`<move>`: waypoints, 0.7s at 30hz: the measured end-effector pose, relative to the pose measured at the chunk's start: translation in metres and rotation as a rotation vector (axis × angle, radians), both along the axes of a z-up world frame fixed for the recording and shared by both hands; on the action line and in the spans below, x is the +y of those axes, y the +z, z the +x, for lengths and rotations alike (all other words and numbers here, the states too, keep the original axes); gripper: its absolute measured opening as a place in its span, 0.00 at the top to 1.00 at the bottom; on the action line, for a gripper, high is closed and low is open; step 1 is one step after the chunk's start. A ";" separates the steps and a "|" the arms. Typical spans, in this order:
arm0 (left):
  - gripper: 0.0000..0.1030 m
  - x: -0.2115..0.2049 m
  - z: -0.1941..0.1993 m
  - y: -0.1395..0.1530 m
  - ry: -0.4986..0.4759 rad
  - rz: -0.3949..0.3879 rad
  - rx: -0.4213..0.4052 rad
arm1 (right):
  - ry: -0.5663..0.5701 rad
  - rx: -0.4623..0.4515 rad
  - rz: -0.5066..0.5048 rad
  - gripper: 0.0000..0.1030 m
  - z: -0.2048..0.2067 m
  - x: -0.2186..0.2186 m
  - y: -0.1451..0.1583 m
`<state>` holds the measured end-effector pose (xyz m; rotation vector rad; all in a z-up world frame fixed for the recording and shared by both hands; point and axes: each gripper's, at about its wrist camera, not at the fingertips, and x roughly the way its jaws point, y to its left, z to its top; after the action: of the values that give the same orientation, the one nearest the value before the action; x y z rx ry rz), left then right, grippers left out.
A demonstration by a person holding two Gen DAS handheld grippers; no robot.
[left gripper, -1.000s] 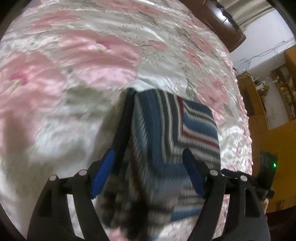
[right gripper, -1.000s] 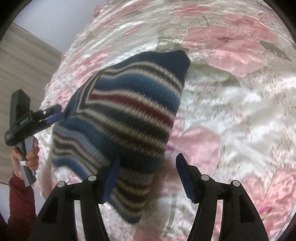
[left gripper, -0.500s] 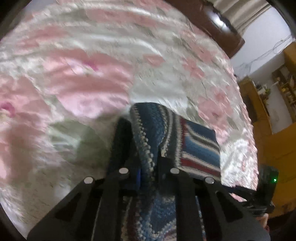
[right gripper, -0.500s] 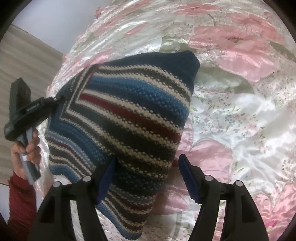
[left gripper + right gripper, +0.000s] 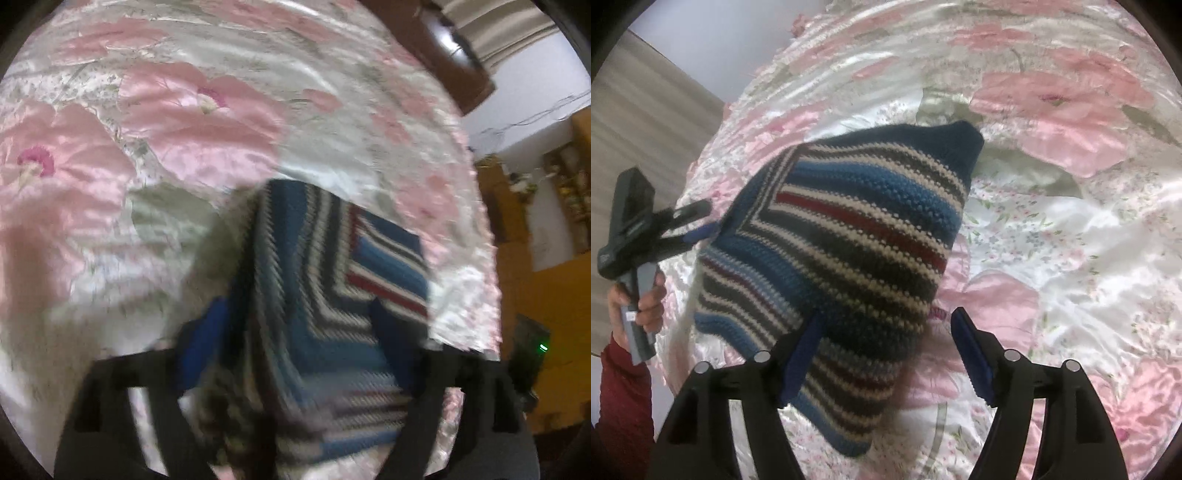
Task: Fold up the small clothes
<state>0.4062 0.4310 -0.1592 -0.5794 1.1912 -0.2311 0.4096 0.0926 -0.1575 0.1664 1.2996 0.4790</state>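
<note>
Both grippers stand spread wide and empty over a folded blue, white, grey and red striped knit garment (image 5: 849, 236) lying on a glossy pink-flowered satin bedspread (image 5: 1071, 229). Left gripper (image 5: 299, 325) hovers blurred above the garment's near edge; right gripper (image 5: 886, 347) straddles its lower corner. A hand (image 5: 642, 302) in a dark red sleeve (image 5: 620, 398) holds the left tool.

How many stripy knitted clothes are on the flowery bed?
1. The striped knit garment lies folded on the floral bedspread, between the open left gripper and the open right gripper. Anything under it is hidden.
</note>
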 end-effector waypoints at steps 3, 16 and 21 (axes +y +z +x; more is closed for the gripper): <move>0.13 -0.006 -0.010 -0.006 -0.060 0.036 0.027 | -0.018 0.023 0.044 0.27 -0.003 -0.007 0.002; 0.13 -0.019 0.016 -0.065 -0.106 -0.134 0.108 | -0.055 0.092 0.072 0.26 0.018 0.004 -0.028; 0.13 -0.039 0.031 -0.079 -0.196 -0.075 0.145 | -0.053 0.127 0.120 0.22 0.025 0.009 -0.045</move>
<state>0.4368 0.3925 -0.2386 -0.5513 1.3865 -0.4070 0.4343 0.1011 -0.2026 0.3351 1.3871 0.5078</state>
